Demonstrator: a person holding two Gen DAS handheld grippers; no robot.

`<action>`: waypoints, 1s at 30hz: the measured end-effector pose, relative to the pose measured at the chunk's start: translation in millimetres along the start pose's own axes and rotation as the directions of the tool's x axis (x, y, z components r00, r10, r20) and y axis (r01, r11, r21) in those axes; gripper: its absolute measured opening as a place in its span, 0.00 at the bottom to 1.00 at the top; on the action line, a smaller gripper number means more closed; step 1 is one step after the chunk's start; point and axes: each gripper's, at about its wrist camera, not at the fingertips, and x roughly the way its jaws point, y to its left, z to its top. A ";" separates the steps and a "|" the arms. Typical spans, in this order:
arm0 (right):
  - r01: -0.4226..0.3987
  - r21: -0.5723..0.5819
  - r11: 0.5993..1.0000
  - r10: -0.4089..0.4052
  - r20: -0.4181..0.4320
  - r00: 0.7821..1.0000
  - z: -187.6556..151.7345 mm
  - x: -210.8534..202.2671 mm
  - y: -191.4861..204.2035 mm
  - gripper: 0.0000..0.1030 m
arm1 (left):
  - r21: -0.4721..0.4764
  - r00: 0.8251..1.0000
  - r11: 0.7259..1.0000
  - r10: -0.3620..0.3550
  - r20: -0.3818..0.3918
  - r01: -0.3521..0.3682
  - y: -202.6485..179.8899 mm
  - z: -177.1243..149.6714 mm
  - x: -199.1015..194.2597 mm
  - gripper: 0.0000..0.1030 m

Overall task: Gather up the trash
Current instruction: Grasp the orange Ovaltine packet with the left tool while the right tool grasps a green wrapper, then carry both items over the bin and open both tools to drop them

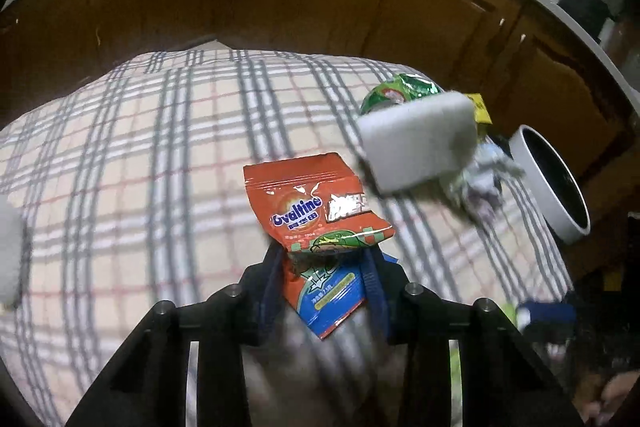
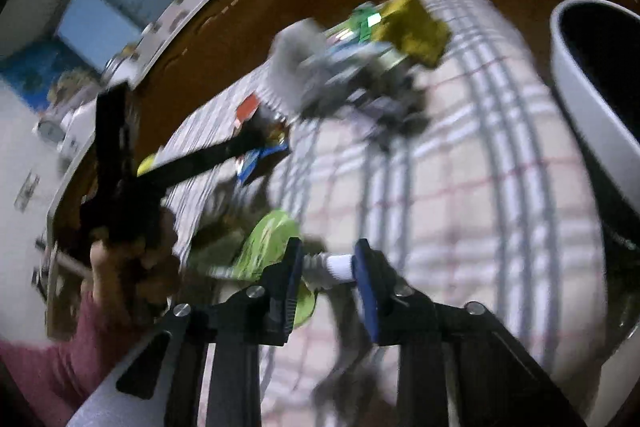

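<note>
The left claw [image 1: 326,259] is closed on a light, crinkly, slippery Ovaltine sachet [image 1: 316,211], pinched at its lower middle, well left of the white bin [image 1: 548,179]. The right claw [image 2: 326,267] pinches a small white piece [image 2: 340,267] that looks featherlight; a green wrapper [image 2: 268,243] lies beside it.

My right-wrist view is smeared by motion blur: the pile of wrappers [image 2: 360,67] at the far end of the checked cloth [image 2: 460,187] melts into streaks, its print unreadable. The white bin [image 2: 580,99] is cut off by the frame's right edge. Between my right fingers, a white and green scrap [image 2: 336,267] is too blurred to identify. In my left-wrist view, a grey block [image 1: 418,143] hides part of the green packet [image 1: 396,87], and my fingers cover the orange sachet [image 1: 312,211] at its lower edges.
</note>
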 end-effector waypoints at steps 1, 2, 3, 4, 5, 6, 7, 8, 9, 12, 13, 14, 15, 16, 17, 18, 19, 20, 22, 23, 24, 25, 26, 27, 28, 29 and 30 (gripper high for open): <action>0.027 -0.030 0.999 -0.027 -0.002 1.000 -4.2 -2.5 5.8 0.31 | -0.008 1.000 1.000 -0.001 -0.003 0.001 7.3 -6.7 -8.1 0.36; 0.054 -0.060 0.997 -0.054 0.000 0.999 -7.1 -5.0 10.9 0.40 | -0.020 1.000 1.000 -0.009 -0.007 0.009 13.8 -9.7 -15.8 0.36; 0.070 -0.089 0.994 -0.070 0.006 0.998 -8.8 -7.5 15.3 0.51 | -0.031 1.000 0.999 -0.021 -0.008 0.020 19.8 -13.7 -24.7 0.36; 0.069 -0.107 0.992 -0.069 0.012 0.998 -9.2 -9.1 18.1 0.57 | -0.043 0.999 0.999 -0.034 -0.012 0.033 25.3 -19.5 -32.3 0.36; 0.061 -0.120 0.991 -0.060 0.016 0.998 -8.7 -10.6 18.9 0.65 | -0.045 0.999 0.998 -0.037 -0.016 0.036 26.5 -22.3 -37.8 0.36; 0.059 -0.135 0.989 -0.057 0.021 0.998 -8.3 -11.5 23.0 0.68 | -0.041 0.999 0.998 -0.041 -0.027 0.040 31.1 -29.2 -44.1 0.36; 0.068 -0.151 0.986 -0.065 0.025 0.998 -7.6 -11.5 27.1 0.68 | -0.037 0.999 0.998 -0.043 -0.031 0.042 33.1 -32.4 -48.5 0.36; 0.071 -0.178 0.981 -0.067 0.026 0.997 -6.2 -10.3 32.8 0.68 | -0.031 0.998 0.999 -0.041 -0.038 0.040 34.5 -37.6 -53.9 0.36; 0.066 -0.224 0.972 -0.063 0.021 0.998 -5.6 -9.3 40.7 0.68 | -0.022 0.999 0.999 -0.034 -0.043 0.033 36.5 -44.2 -59.7 0.36; 0.086 -0.391 0.916 -0.088 0.012 0.996 -4.8 -4.3 67.0 0.68 | -0.018 0.998 0.999 -0.034 -0.058 0.033 43.4 -57.4 -70.0 0.36; 0.101 -0.464 0.880 -0.107 0.012 0.994 -5.9 -1.1 77.5 0.68 | -0.019 0.997 0.999 -0.036 -0.063 0.035 42.7 -60.1 -73.0 0.36; 0.112 -0.522 0.845 -0.125 0.011 0.992 -7.4 2.2 85.9 0.67 | -0.024 0.997 0.999 -0.038 -0.071 0.036 43.1 -64.3 -74.6 0.36; 0.117 -0.564 0.817 -0.137 0.008 0.991 -7.9 5.4 91.2 0.67 | -0.027 0.996 0.999 -0.042 -0.081 0.039 42.9 -69.5 -75.6 0.36; 0.119 -0.612 0.782 -0.149 0.002 0.989 -9.8 11.3 101.4 0.67 | -0.026 0.995 0.999 -0.043 -0.088 0.040 41.2 -73.7 -76.1 0.36; 0.116 -0.646 0.754 -0.158 -0.007 0.987 -11.1 16.0 107.5 0.65 | -0.022 0.995 0.999 -0.043 -0.091 0.041 38.9 -75.9 -78.1 0.36; 0.113 -0.675 0.729 -0.168 -0.017 0.986 -13.5 22.2 112.5 0.64 | -0.018 0.995 0.999 -0.041 -0.093 0.039 37.1 -77.2 -77.2 0.37; 0.112 -0.701 0.705 -0.185 -0.029 0.982 -18.2 28.7 115.4 0.63 | -0.016 0.995 0.999 -0.039 -0.093 0.038 36.3 -77.5 -76.2 0.37; 0.114 -0.724 0.680 -0.210 -0.044 0.977 -22.5 38.5 118.2 0.57 | -0.012 0.995 0.999 -0.034 -0.091 0.033 34.1 -76.4 -75.0 0.38; 0.160 -0.747 0.645 -0.271 -0.028 0.962 -29.0 51.9 115.0 0.39 | -0.013 0.996 1.000 -0.026 -0.086 0.025 32.1 -74.2 -72.2 0.39; 0.184 -0.746 0.640 -0.284 -0.008 0.959 -29.4 53.8 114.4 0.32 | -0.014 0.996 1.000 -0.019 -0.083 0.018 31.6 -73.2 -70.8 0.39; 0.190 -0.730 0.656 -0.281 -0.002 0.960 -27.6 52.4 113.2 0.28 | -0.013 0.997 1.000 -0.010 -0.077 0.009 29.3 -72.0 -68.4 0.39; 0.186 -0.699 0.691 -0.261 -0.002 0.965 -23.6 48.1 110.1 0.25 | -0.011 0.997 1.000 -0.008 -0.074 0.007 28.3 -72.1 -66.4 0.37; 0.190 -0.665 0.722 -0.248 0.008 0.969 -19.6 43.0 106.6 0.14 | -0.008 0.998 1.000 -0.008 -0.069 0.008 25.3 -71.6 -65.0 0.36; 0.199 -0.616 0.762 -0.237 0.020 0.971 -15.3 36.1 99.4 0.03 | -0.003 0.998 1.000 -0.017 -0.062 0.017 20.9 -71.0 -64.4 0.35; 0.205 -0.577 0.791 -0.231 0.030 0.973 -11.8 31.4 94.6 0.03 | 0.002 0.998 1.000 -0.030 -0.057 0.031 15.9 -70.5 -63.7 0.35; 0.204 -0.529 0.823 -0.215 0.043 0.976 -9.6 23.4 87.6 0.03 | 0.009 0.998 0.999 -0.037 -0.053 0.037 11.1 -70.0 -62.9 0.34; 0.206 -0.494 0.845 -0.205 0.056 0.977 -7.6 17.4 83.8 0.03 | 0.018 0.998 0.999 -0.041 -0.050 0.042 6.7 -69.4 -61.7 0.33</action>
